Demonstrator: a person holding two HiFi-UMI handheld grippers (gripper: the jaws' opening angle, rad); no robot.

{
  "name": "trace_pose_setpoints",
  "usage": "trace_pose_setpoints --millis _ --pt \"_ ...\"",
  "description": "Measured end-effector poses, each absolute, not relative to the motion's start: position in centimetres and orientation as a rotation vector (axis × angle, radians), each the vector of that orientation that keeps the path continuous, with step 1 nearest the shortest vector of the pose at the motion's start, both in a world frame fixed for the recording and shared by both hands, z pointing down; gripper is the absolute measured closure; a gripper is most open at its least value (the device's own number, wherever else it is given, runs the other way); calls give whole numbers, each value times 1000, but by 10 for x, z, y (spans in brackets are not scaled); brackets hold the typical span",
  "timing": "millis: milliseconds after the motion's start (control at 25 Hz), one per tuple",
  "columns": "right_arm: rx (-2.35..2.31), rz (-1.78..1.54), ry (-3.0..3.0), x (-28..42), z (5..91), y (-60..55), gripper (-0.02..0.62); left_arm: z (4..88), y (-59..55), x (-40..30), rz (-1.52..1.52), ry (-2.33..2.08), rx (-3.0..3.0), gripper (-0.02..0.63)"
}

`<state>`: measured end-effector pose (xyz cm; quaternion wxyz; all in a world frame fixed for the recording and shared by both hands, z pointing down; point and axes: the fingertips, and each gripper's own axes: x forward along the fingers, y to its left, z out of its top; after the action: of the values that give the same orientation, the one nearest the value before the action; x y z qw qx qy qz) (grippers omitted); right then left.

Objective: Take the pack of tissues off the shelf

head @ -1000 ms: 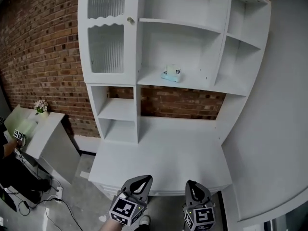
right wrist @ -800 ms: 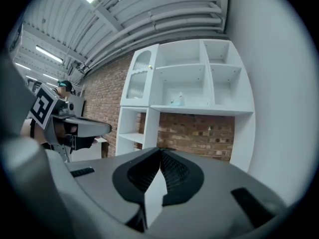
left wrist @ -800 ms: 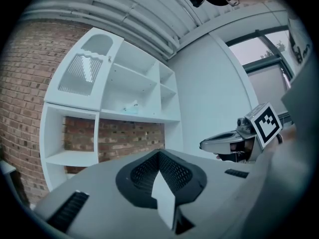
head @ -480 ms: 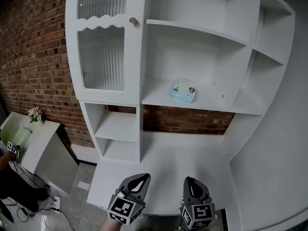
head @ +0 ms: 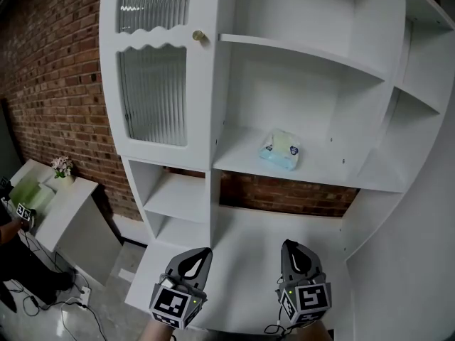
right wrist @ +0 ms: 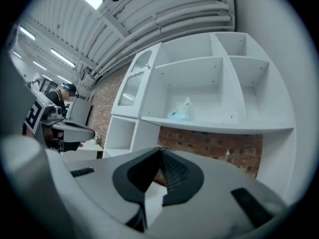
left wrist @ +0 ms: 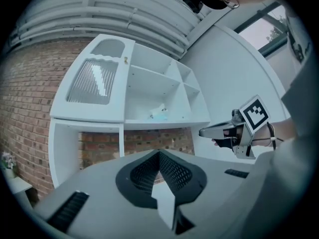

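Note:
The pack of tissues [head: 280, 150], pale blue and white, lies on the middle open shelf [head: 334, 172] of a white shelf unit. It also shows small in the left gripper view as the pack [left wrist: 159, 114] and in the right gripper view as the pack [right wrist: 181, 112]. My left gripper [head: 200, 254] and right gripper [head: 291, 248] hang low over the unit's desk surface, well short of the pack. The left gripper [left wrist: 159, 154] is shut with nothing in it. The right gripper [right wrist: 160, 151] is likewise shut and holds nothing.
A ribbed glass cabinet door [head: 153, 94] with a brass knob [head: 200, 37] stands left of the pack's shelf. Below are open cubbies [head: 178, 194] and the white desk surface [head: 249, 240]. A side table with flowers [head: 62, 167] and a person stand at far left.
The head view has moved closer to the shelf unit, so the pack looks larger and sits lower right. Both grippers stay low and shut.

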<state>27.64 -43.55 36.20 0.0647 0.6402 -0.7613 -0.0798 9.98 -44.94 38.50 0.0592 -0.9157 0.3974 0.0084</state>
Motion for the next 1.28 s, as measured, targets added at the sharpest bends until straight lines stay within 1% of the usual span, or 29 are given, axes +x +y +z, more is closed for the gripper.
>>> trace_pose_setpoints --millis 360,400,480,520,600,920,960,1040,1160,1200,1280 --pt "1886 -424 -2279 300 290 -498 586 383 -471 125 31 1266 -2740 592" --pt "1870 -451 -2272 299 281 -505 566 383 -473 128 27 1269 -2738 592" --pt "1854 -503 -2266 297 264 -519 456 384 -477 133 27 1281 -2739 592" --pt "1859 -519 -2261 299 257 -526 421 384 -478 135 26 1284 -2741 592" --pt "1874 -525 -2241 306 249 -543 393 385 -481 142 16 1281 -2741 592" --pt "1882 -400 -2246 314 249 -587 397 392 -486 152 -30 1278 -2739 592" --pt "1886 -387 -2255 315 248 -588 408 393 -485 152 -33 1278 -2739 592" --pt "1894 -355 -2277 315 245 -591 465 393 -485 151 -37 1281 -2739 592" --pt "1898 -326 -2274 319 244 -595 477 394 -485 149 -37 1290 -2741 592" --pt "1901 -326 -2266 320 244 -595 545 395 -485 149 -38 1290 -2741 592" --pt "1897 -336 -2258 322 244 -594 565 395 -484 148 -42 1288 -2740 592"
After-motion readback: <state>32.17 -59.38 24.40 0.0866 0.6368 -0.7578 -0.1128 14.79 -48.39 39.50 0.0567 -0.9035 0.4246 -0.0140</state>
